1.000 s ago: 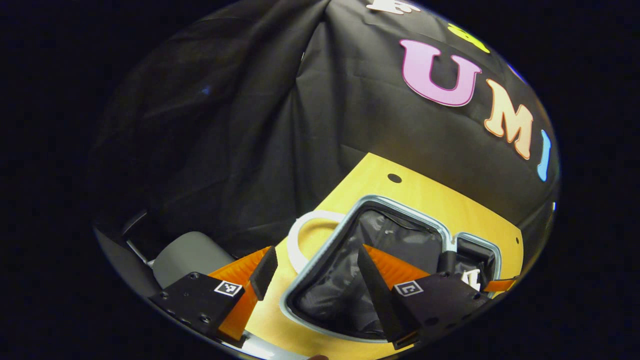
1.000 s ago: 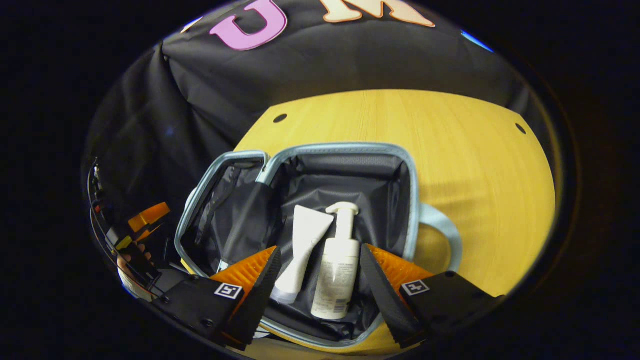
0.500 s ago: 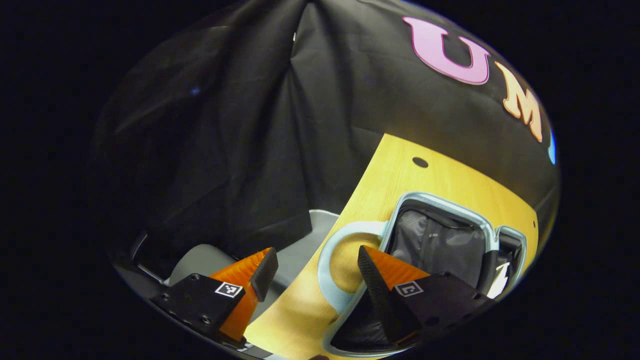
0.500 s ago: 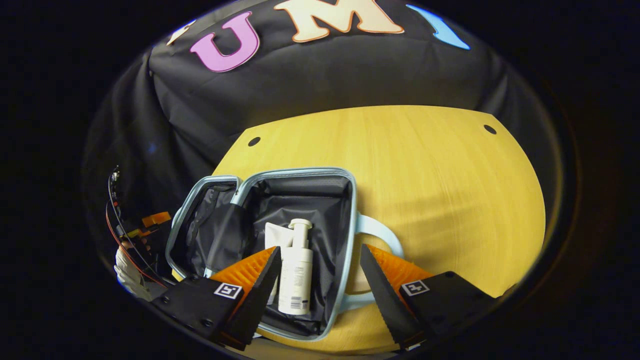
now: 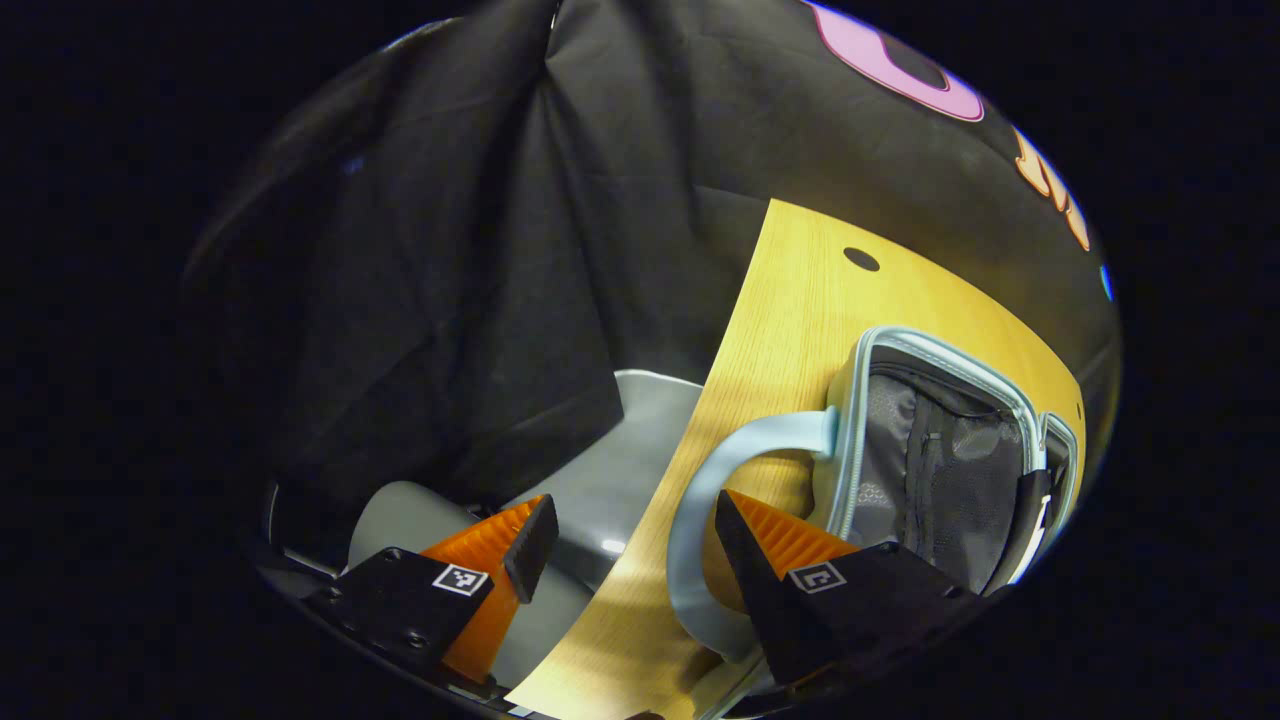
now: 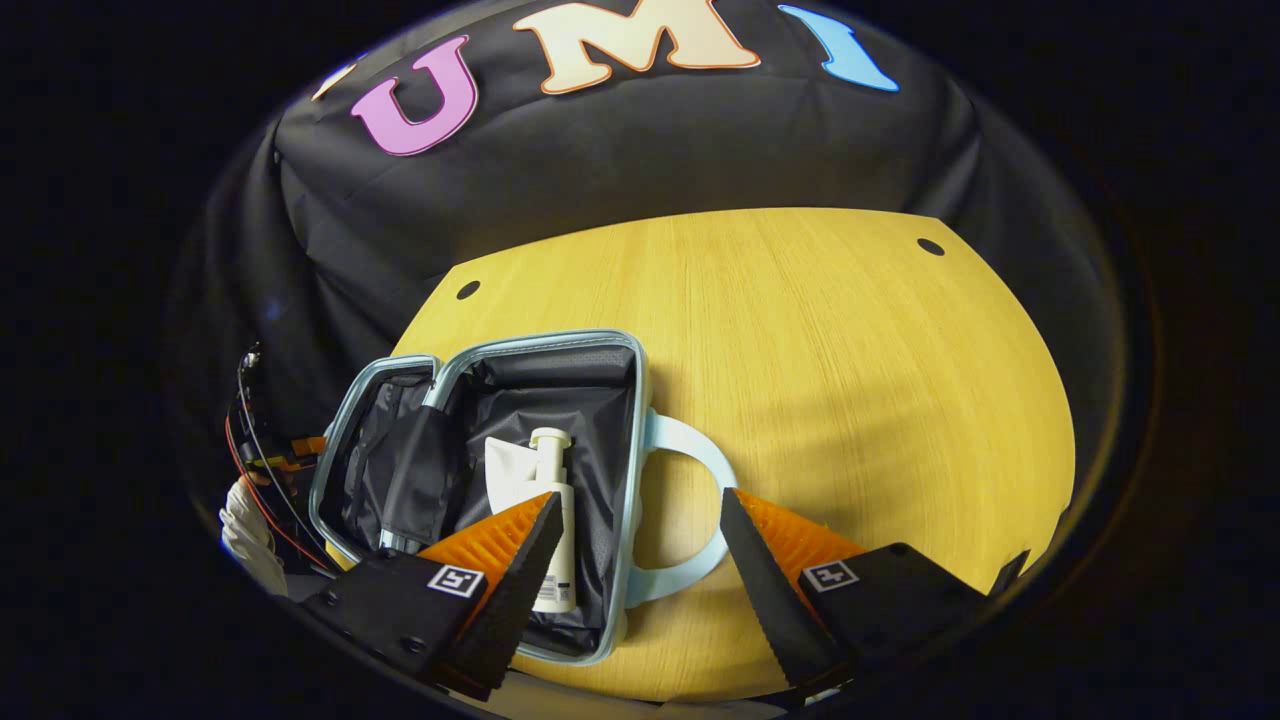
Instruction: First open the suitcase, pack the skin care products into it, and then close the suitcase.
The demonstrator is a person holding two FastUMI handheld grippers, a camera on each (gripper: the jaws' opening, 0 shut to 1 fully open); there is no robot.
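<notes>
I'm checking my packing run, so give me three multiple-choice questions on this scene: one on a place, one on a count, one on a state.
1. Where is the pump bottle?
A. inside the suitcase
B. on the bare table
C. in the right tongs

2. How many skin care items lie in the suitcase?
A. none
B. two
C. four

3. The suitcase is:
A. zipped shut
B. open
C. standing upright

Answers: 1 A, it lies on the dark lining; 2 B, the bottle and a white tube; 3 B, both halves lie spread on the table.
</notes>
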